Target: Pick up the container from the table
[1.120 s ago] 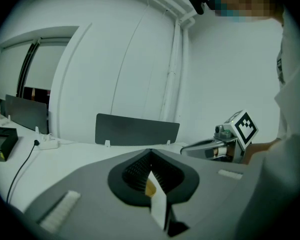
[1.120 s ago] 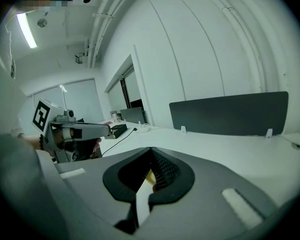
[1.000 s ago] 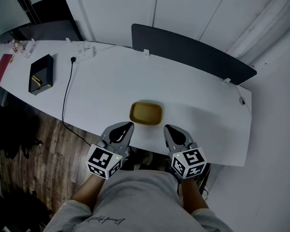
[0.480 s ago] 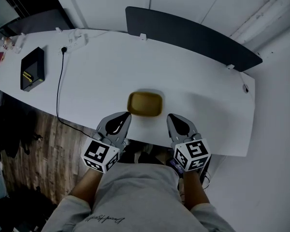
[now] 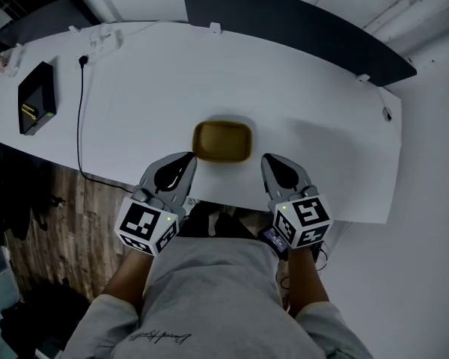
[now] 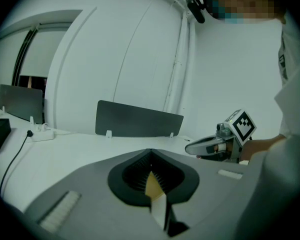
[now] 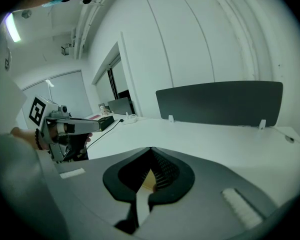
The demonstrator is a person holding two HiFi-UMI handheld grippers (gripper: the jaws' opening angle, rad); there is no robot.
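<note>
Both grippers are further forward than a second ago: tips then sat short of the container, now they flank its near corners.

Head view: container (image 5: 222, 140) sits on the table (image 5: 307, 103) near the front edge. Left gripper (image 5: 187, 160) is just beside its left corner, right gripper (image 5: 270, 161) just beside its right. Contact unclear. Probably staged for a two-sided lift.

Left gripper view: jaws pinched together, nothing held. A yellow sliver of container shows through the slit.

Right gripper view: same, closed and empty.

Only the gripper views settle jaw state; only the head view gives the spacing.
</note>
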